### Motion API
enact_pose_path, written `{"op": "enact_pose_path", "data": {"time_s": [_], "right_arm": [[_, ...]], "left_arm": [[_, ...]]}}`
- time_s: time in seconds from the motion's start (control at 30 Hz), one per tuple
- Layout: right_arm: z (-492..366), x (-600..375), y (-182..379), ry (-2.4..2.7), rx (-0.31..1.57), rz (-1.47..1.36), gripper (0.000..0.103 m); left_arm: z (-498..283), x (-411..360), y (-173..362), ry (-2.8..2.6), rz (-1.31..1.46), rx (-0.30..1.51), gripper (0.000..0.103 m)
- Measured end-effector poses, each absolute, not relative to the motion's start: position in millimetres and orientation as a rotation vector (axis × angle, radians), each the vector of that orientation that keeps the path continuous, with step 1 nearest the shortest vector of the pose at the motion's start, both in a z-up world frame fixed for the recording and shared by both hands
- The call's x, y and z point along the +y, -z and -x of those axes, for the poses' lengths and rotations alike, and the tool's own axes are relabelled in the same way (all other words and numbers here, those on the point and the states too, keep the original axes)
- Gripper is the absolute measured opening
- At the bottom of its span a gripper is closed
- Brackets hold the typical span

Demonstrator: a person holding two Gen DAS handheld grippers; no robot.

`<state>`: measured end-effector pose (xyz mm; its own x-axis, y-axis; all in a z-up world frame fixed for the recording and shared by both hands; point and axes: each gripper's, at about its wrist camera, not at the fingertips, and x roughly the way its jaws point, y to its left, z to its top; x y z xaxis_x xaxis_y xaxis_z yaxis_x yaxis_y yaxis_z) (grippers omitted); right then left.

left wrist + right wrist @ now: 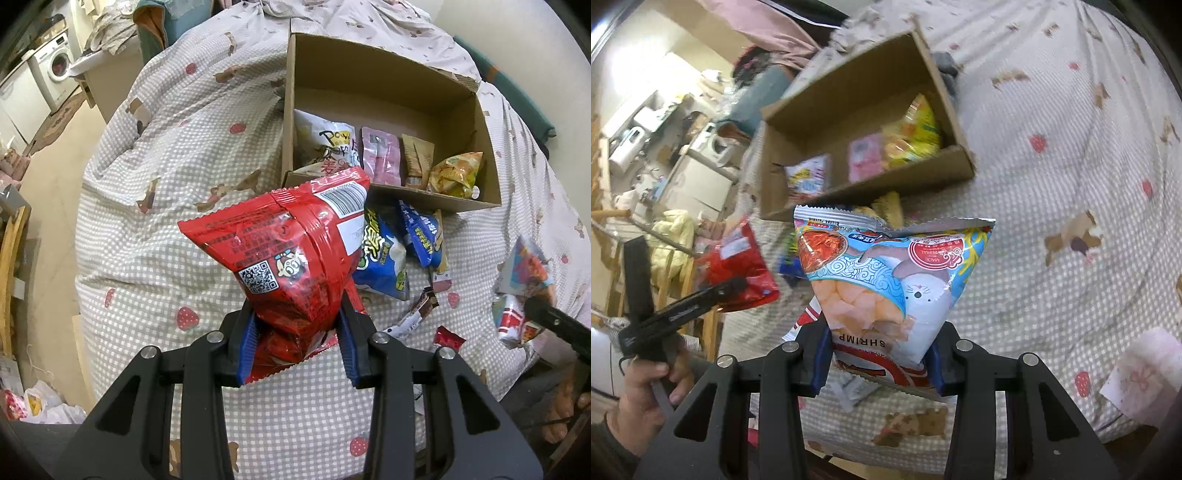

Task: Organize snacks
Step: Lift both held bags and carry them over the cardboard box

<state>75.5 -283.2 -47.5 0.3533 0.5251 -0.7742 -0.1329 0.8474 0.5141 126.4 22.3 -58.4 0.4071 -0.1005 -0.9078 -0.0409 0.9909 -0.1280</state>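
My left gripper (297, 334) is shut on the lower end of a red snack bag (291, 251), held up above the checked bed cover. Beyond it stands an open cardboard box (369, 74) with several snack packs along its near wall. Blue snack bags (384, 254) lie on the cover just in front of the box. My right gripper (879, 354) is shut on a light blue shrimp chips bag (886, 280), lifted off the bed, with the cardboard box (857, 88) behind it. The red snack bag (738, 266) and the left gripper's arm (679, 314) show at the left of the right wrist view.
Small loose packets (424, 306) lie on the checked bed cover (166, 184) right of the red bag. A pink packet (1141, 373) lies at the bed's right edge. Floor, a washing machine (55, 66) and clutter are to the left. A hand (642, 391) grips the left tool.
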Motion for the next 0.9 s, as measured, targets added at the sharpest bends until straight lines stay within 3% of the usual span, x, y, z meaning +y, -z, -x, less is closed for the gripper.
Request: {"op": "enact_pose_path", "data": {"time_s": [0.47, 0.9], "right_arm": [[-99.4, -273.9, 5.4, -0.532, 0.971, -0.446, 0.043], [-158.2, -280.9, 1.4, -0.389, 0.893, -0.466, 0.043]], "left_arm": [[-139.4, 24.0, 9.1, 0.048, 0.137, 1.047, 0.034], [-210.9, 15.8, -12.5, 0.036, 0.091, 1.014, 0.034]]}}
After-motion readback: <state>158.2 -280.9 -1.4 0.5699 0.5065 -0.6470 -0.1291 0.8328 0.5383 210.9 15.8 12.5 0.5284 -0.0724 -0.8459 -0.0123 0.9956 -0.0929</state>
